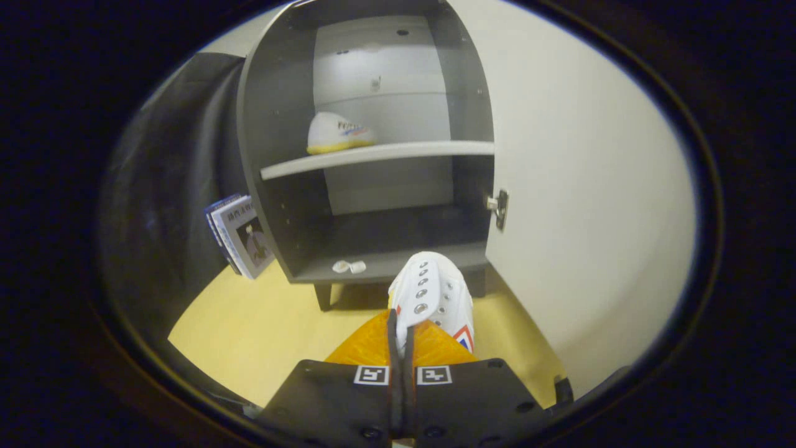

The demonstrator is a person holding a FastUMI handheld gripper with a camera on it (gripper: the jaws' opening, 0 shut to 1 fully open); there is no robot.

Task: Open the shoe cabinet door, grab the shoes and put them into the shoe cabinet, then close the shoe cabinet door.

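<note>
The grey shoe cabinet stands open ahead, its white door swung out to the right. One white shoe with a yellow sole lies on the upper shelf. My gripper is shut on a second white shoe with metal eyelets, pinching its edge between the fingers. This shoe hangs in the air just in front of the cabinet's bottom shelf, toe pointing toward the opening.
A small white object lies on the front of the bottom shelf. A book leans against the cabinet's left side. The yellow floor spreads below. A hinge sits on the door's inner edge.
</note>
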